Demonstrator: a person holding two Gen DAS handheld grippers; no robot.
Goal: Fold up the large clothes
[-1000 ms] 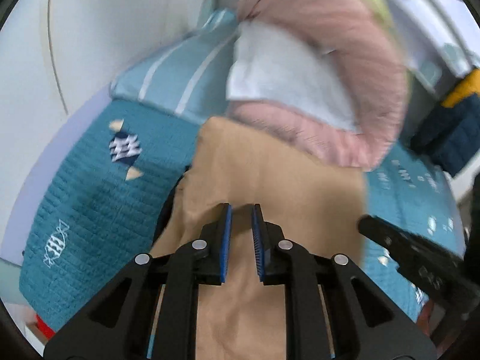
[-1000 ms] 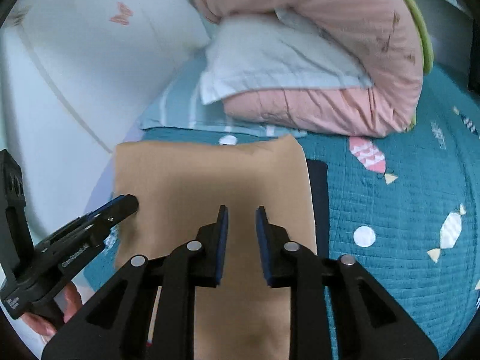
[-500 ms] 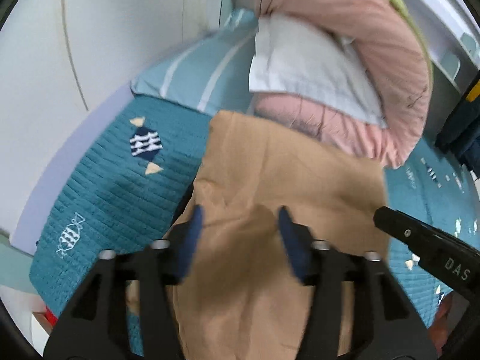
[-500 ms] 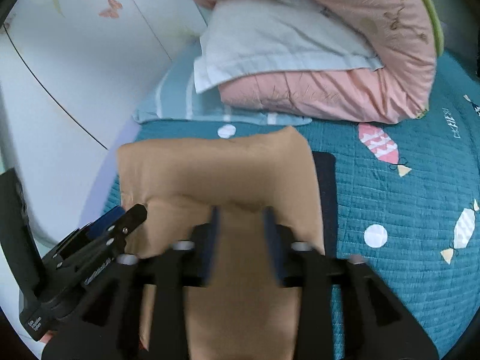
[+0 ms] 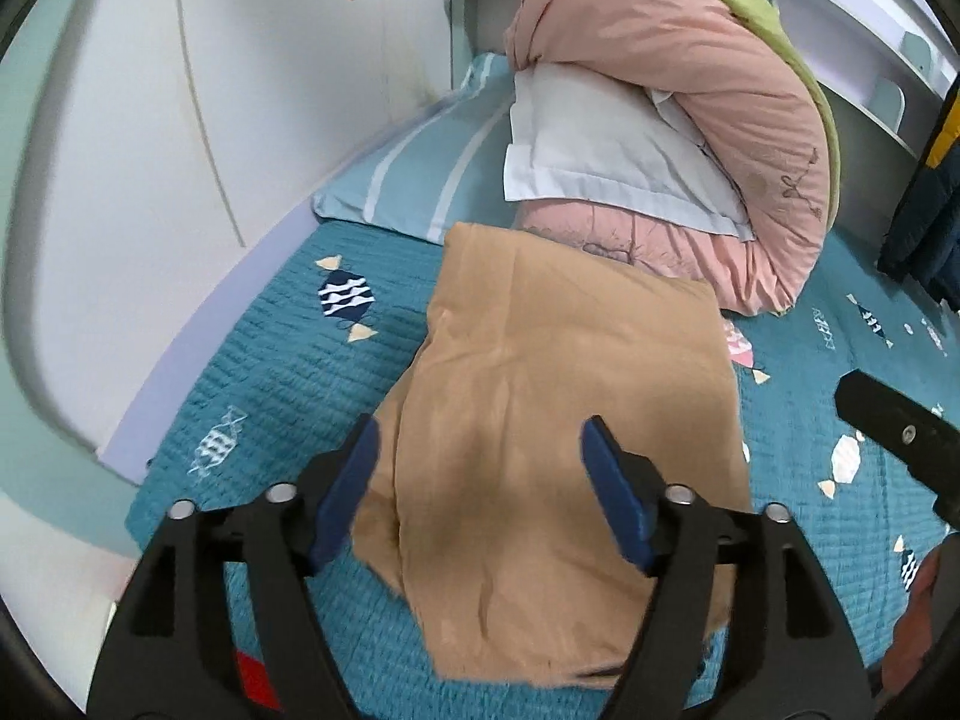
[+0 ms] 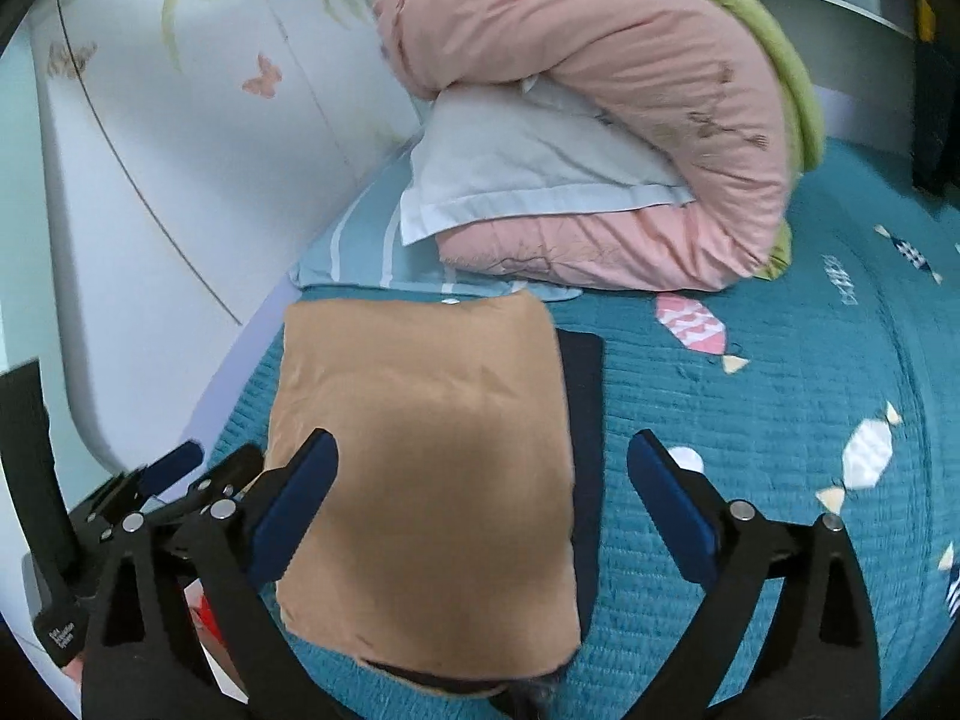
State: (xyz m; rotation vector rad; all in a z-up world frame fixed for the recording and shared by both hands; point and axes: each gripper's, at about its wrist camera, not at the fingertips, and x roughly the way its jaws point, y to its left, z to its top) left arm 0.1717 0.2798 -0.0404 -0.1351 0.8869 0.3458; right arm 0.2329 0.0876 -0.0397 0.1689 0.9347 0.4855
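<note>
A tan garment point(image 5: 558, 420) lies folded into a rectangle on the teal quilted bedspread point(image 5: 270, 360); it also shows in the right wrist view point(image 6: 432, 438), with a dark layer point(image 6: 585, 420) peeking out along its right edge. My left gripper point(image 5: 480, 480) is open and empty above the garment's near half. My right gripper point(image 6: 480, 498) is open wide and empty above the garment's near half. The left gripper point(image 6: 180, 480) also shows at the lower left of the right wrist view, and part of the right gripper point(image 5: 894, 426) at the right edge of the left wrist view.
A rolled pink duvet point(image 5: 690, 90) with a white pillow point(image 5: 600, 150) lies just beyond the garment, on a striped light-blue pillow point(image 5: 420, 180). A white wall point(image 5: 150, 150) borders the bed on the left. A dark jacket point(image 5: 924, 222) hangs at the far right.
Both grippers were shut on the tan garment's edge; they have let go, opened wide and pulled back and up. The garment now lies flat, folded over.
</note>
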